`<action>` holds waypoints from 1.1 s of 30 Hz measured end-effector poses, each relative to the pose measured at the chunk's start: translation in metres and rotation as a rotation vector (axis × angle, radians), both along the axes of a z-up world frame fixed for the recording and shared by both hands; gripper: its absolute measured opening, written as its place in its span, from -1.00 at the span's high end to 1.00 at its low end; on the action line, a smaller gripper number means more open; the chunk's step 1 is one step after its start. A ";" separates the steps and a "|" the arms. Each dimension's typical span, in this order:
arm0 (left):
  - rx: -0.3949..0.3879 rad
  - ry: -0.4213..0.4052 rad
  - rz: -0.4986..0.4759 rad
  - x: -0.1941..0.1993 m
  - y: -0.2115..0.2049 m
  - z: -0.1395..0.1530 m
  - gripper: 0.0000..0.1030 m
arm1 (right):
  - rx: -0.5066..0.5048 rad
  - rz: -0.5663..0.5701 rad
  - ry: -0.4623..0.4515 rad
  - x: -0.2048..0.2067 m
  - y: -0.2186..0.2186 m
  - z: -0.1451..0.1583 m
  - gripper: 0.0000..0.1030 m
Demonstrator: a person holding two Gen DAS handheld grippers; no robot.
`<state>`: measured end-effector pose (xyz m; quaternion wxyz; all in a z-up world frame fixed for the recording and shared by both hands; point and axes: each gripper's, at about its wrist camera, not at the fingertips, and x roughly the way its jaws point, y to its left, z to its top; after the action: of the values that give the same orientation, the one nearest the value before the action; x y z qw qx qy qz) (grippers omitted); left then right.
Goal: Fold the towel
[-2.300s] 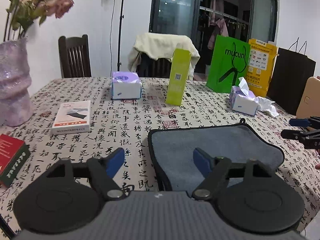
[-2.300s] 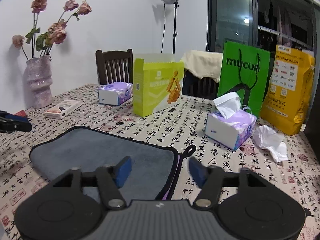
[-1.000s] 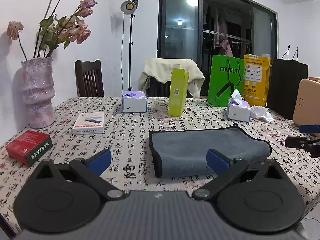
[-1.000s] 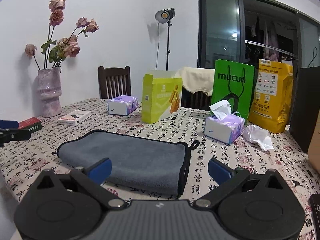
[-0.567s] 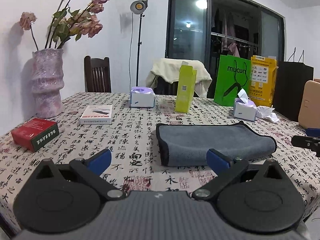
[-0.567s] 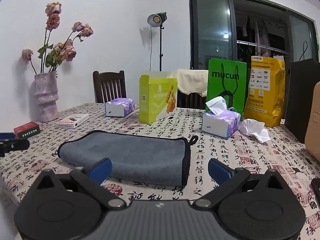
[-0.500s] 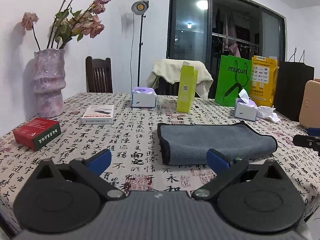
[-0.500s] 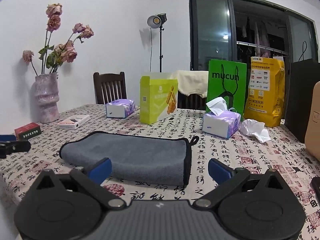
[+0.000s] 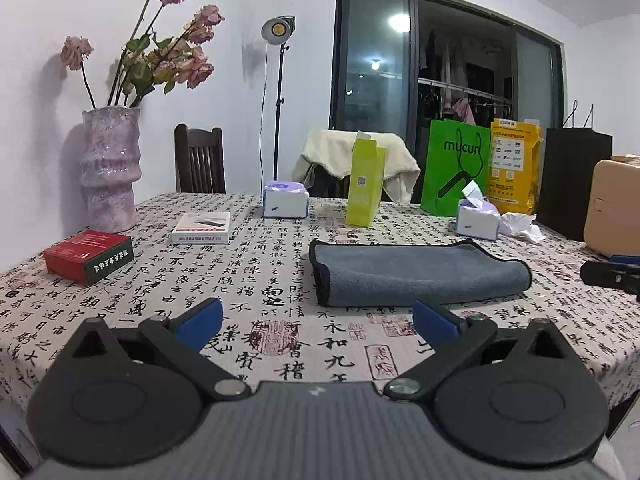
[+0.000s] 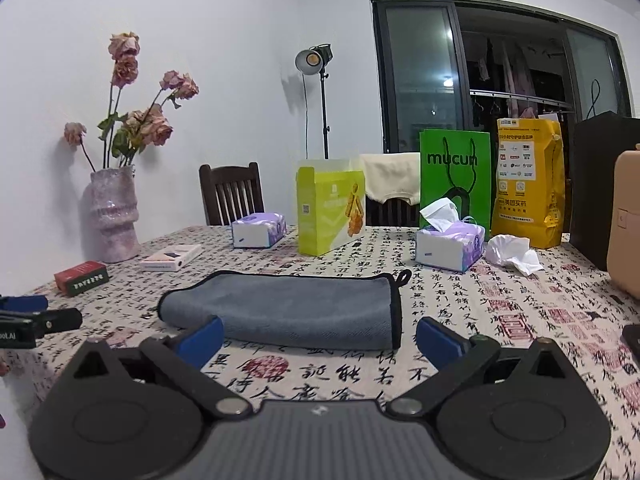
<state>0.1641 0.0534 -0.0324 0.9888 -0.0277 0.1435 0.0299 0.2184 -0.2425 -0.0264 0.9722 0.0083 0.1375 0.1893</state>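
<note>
Peeking towel (image 10: 288, 308) loop (image 10: 404, 277), right view only

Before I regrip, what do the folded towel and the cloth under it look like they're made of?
The grey towel looks like plush microfibre: matte, fuzzy nap, soft rounded fold, black stitched binding and hanging loop. The tablecloth looks like thin woven cotton or linen, though coated fabric can't be ruled out: flat, matte, printed with calligraphy.

Vase (image 9: 110, 170), red box (image 9: 89, 256), tissue boxes (image 10: 449, 243)
</note>
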 end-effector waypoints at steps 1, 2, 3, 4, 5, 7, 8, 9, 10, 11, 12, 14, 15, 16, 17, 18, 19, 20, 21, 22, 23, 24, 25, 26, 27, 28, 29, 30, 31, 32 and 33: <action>0.002 -0.007 -0.001 -0.004 -0.002 0.001 -1.00 | 0.001 0.001 -0.002 -0.004 0.000 -0.001 -1.00; 0.005 -0.012 -0.001 -0.008 -0.003 0.002 -1.00 | 0.002 0.003 -0.004 -0.008 0.000 -0.001 -1.00; 0.008 -0.018 -0.002 -0.011 -0.005 0.003 -1.00 | 0.002 0.003 -0.006 -0.012 0.001 -0.001 -1.00; 0.010 -0.024 -0.004 -0.015 -0.007 0.004 -1.00 | 0.003 0.003 -0.008 -0.015 0.000 -0.002 -1.00; 0.013 -0.030 -0.006 -0.019 -0.009 0.005 -1.00 | 0.004 0.001 -0.013 -0.019 0.000 -0.002 -1.00; 0.023 -0.043 -0.012 -0.029 -0.014 0.008 -1.00 | 0.007 -0.004 -0.019 -0.026 -0.001 -0.001 -1.00; 0.025 -0.048 -0.013 -0.032 -0.015 0.009 -1.00 | 0.010 -0.005 -0.023 -0.031 -0.002 -0.001 -1.00; 0.027 -0.053 -0.013 -0.037 -0.017 0.011 -1.00 | 0.013 -0.005 -0.028 -0.034 -0.003 0.000 -1.00; 0.027 -0.058 -0.015 -0.042 -0.019 0.013 -1.00 | 0.015 -0.005 -0.032 -0.039 -0.004 0.001 -1.00; 0.025 -0.062 -0.019 -0.047 -0.021 0.014 -1.00 | 0.015 -0.004 -0.037 -0.043 -0.004 0.002 -1.00; 0.024 -0.067 -0.023 -0.053 -0.022 0.016 -1.00 | 0.013 -0.003 -0.042 -0.048 -0.005 0.003 -1.00; 0.022 -0.083 -0.036 -0.064 -0.025 0.019 -1.00 | 0.006 -0.004 -0.050 -0.057 -0.006 0.005 -1.00; 0.020 -0.088 -0.041 -0.068 -0.026 0.021 -1.00 | 0.005 -0.006 -0.054 -0.063 -0.006 0.006 -1.00; 0.017 -0.092 -0.044 -0.074 -0.027 0.022 -1.00 | 0.007 -0.008 -0.055 -0.067 -0.007 0.007 -1.00; 0.016 -0.096 -0.045 -0.078 -0.027 0.023 -1.00 | 0.010 -0.008 -0.054 -0.071 -0.008 0.008 -1.00; 0.018 -0.101 -0.044 -0.083 -0.028 0.025 -1.00 | 0.013 -0.005 -0.055 -0.075 -0.008 0.009 -1.00; 0.021 -0.106 -0.042 -0.087 -0.028 0.025 -1.00 | 0.012 -0.002 -0.056 -0.080 -0.008 0.010 -1.00; 0.020 -0.108 -0.042 -0.090 -0.028 0.026 -1.00 | 0.009 0.000 -0.058 -0.084 -0.008 0.010 -1.00; 0.017 -0.109 -0.041 -0.094 -0.028 0.027 -1.00 | 0.006 0.000 -0.061 -0.089 -0.008 0.011 -1.00; 0.013 -0.110 -0.043 -0.097 -0.029 0.028 -1.00 | 0.005 0.000 -0.062 -0.093 -0.008 0.012 -1.00; 0.013 -0.112 -0.045 -0.101 -0.029 0.028 -1.00 | 0.005 0.001 -0.062 -0.096 -0.008 0.012 -1.00; 0.014 -0.113 -0.047 -0.104 -0.030 0.029 -1.00 | 0.007 0.004 -0.064 -0.100 -0.007 0.013 -1.00; 0.018 -0.114 -0.045 -0.108 -0.032 0.030 -1.00 | 0.007 0.010 -0.067 -0.105 -0.007 0.014 -1.00; 0.023 -0.119 -0.042 -0.112 -0.034 0.031 -1.00 | 0.006 0.013 -0.067 -0.108 -0.006 0.015 -1.00; 0.025 -0.125 -0.043 -0.115 -0.035 0.031 -1.00 | 0.005 0.017 -0.069 -0.111 -0.005 0.015 -1.00; 0.027 -0.130 -0.047 -0.119 -0.037 0.032 -1.00 | 0.004 0.023 -0.071 -0.115 -0.004 0.016 -1.00; 0.024 -0.136 -0.048 -0.123 -0.039 0.033 -1.00 | 0.003 0.028 -0.071 -0.118 -0.002 0.016 -1.00; 0.021 -0.139 -0.048 -0.126 -0.041 0.033 -1.00 | 0.003 0.033 -0.069 -0.122 0.000 0.016 -1.00; 0.023 -0.142 -0.050 -0.129 -0.043 0.033 -1.00 | 0.005 0.038 -0.071 -0.125 0.001 0.017 -1.00; 0.027 -0.145 -0.052 -0.132 -0.044 0.033 -1.00 | 0.008 0.045 -0.073 -0.129 0.002 0.016 -1.00; 0.030 -0.148 -0.049 -0.135 -0.045 0.034 -1.00 | 0.009 0.055 -0.076 -0.133 0.004 0.016 -1.00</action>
<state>0.0293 0.0084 0.0014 0.9974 -0.0113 0.0703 0.0057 0.0855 -0.2386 -0.0103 0.9711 0.0019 0.0996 0.2168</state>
